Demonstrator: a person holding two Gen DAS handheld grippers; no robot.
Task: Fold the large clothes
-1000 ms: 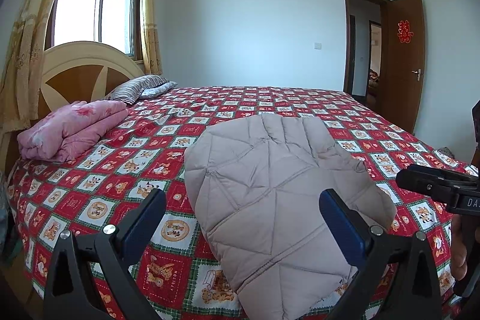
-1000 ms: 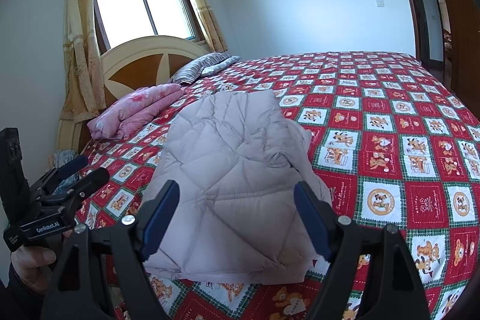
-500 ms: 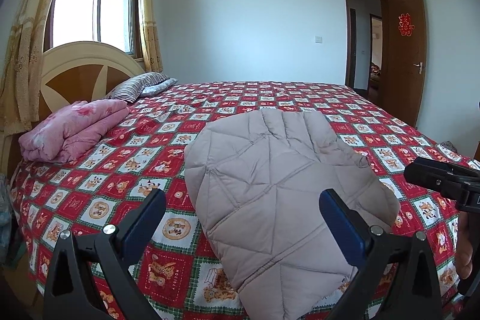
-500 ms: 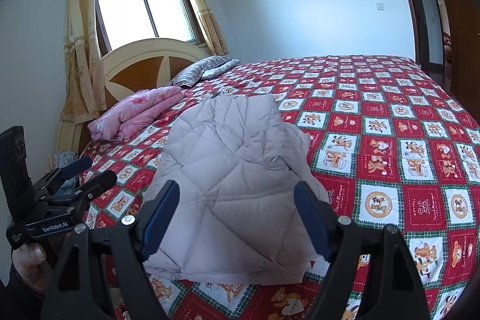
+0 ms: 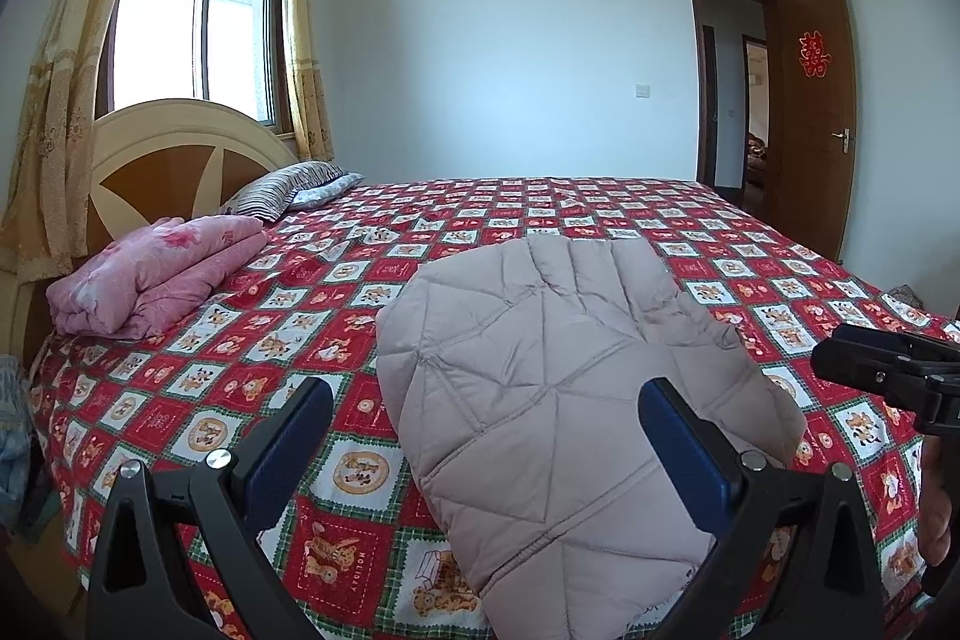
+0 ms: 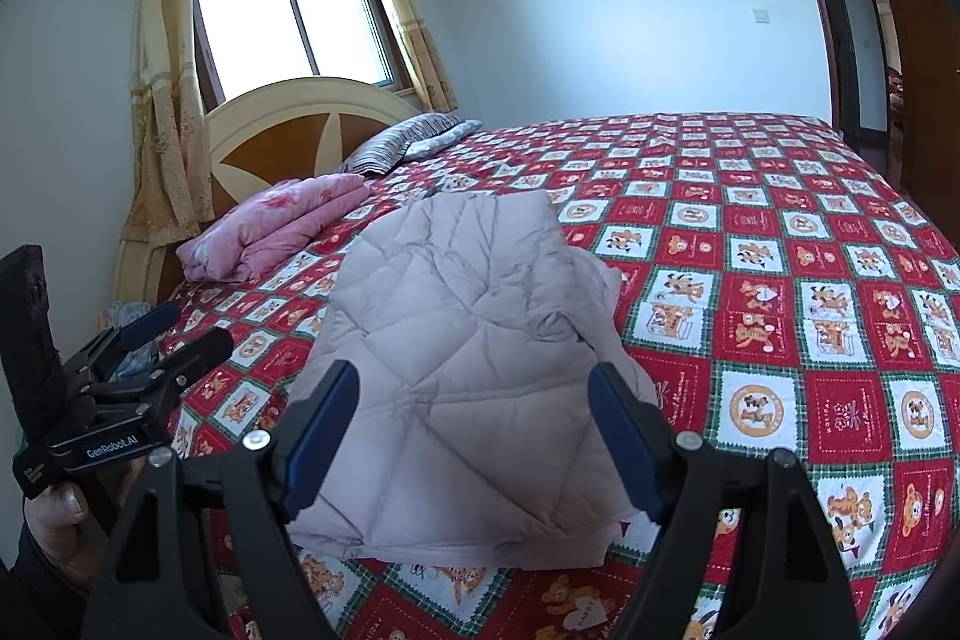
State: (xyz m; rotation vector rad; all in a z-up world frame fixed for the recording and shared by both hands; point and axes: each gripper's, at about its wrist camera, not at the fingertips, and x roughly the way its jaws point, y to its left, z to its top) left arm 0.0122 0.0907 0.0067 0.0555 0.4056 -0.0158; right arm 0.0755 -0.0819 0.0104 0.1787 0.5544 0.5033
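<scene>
Your jacket (image 5: 558, 400) lies folded at the bed's (image 6: 780, 196) near edge, long axis running away from you toward the far side. Both tongs, left (image 5: 486, 451) and right (image 6: 474, 433), hang released, straddling it.

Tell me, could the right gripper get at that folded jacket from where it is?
Probably yes: the right gripper is open, and the jacket lies on the bed just ahead with nothing between.
</scene>
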